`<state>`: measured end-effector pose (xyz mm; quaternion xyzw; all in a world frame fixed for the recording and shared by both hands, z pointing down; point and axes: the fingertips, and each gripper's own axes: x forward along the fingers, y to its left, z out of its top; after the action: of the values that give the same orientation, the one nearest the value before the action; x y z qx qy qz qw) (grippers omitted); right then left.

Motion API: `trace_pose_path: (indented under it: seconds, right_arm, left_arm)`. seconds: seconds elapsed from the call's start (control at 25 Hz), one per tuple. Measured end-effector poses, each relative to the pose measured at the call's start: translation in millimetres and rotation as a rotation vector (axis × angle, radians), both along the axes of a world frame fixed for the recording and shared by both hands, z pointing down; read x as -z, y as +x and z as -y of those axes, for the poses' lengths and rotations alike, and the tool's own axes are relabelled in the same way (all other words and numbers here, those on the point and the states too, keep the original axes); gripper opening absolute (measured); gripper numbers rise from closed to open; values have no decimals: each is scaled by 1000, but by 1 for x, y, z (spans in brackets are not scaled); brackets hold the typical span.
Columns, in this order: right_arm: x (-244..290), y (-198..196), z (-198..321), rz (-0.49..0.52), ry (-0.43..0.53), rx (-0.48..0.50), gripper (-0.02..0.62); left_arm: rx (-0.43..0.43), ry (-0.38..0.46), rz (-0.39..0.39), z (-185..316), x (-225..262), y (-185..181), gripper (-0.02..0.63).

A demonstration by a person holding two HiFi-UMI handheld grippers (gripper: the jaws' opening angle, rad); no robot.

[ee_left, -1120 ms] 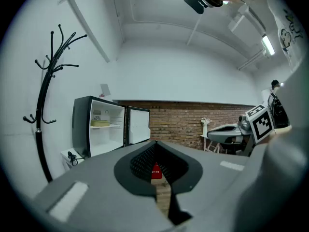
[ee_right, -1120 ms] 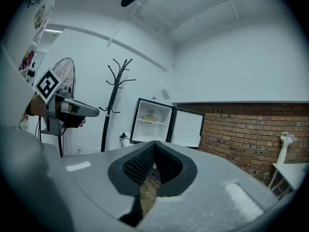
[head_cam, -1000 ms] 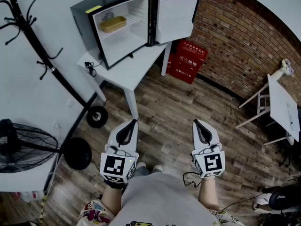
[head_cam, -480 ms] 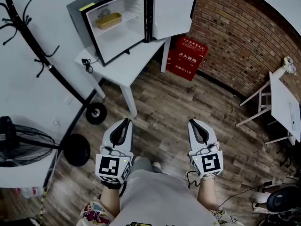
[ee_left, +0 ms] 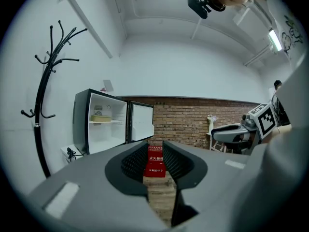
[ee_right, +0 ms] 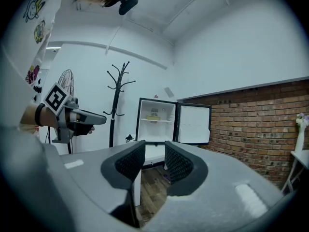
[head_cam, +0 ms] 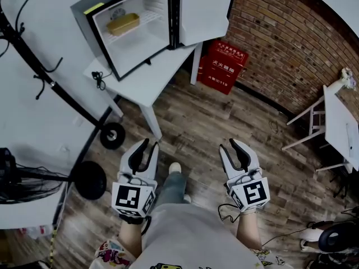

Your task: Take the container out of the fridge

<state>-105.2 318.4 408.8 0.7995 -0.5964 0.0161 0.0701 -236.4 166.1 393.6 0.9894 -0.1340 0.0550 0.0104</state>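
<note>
Left tool [head_cam: 148, 145] and right tool [head_cam: 230, 145] both partly open; jaws of each apart and just been opening; nothing between either pair, only wooden floor [head_cam: 190, 128] and room seen through the gaps; both tools low over the floor, well short of the fridge [head_cam: 84, 21], pointing toward it.

Fridge small, black outside, white inside; stands on a white table [head_cam: 151, 74]; its door [head_cam: 203, 13] swung wide open on the fridge's right.

Container [head_cam: 123, 23] inside the fridge, on the upper wire shelf, toward the shelf's left; shallow, oblong, rounded corners, pale yellow; lying flat; well apart from both tools.

Black cable [head_cam: 100, 78] on the table just left of the fridge's front; red boxes [head_cam: 221, 66] stacked on the floor below the fridge door.
</note>
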Motion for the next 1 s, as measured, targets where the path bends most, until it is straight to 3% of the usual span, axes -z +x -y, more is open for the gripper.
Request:
trace_pose_path:
  seconds: [0.48,1.0]
  right_arm:
    - [10,78,82,14,41,10,169]
    - [20,118,177,27,63,31,178]
  left_arm:
    - [28,27,-19,87,17,75,143]
    - [42,26,-42,181,18,110,176]
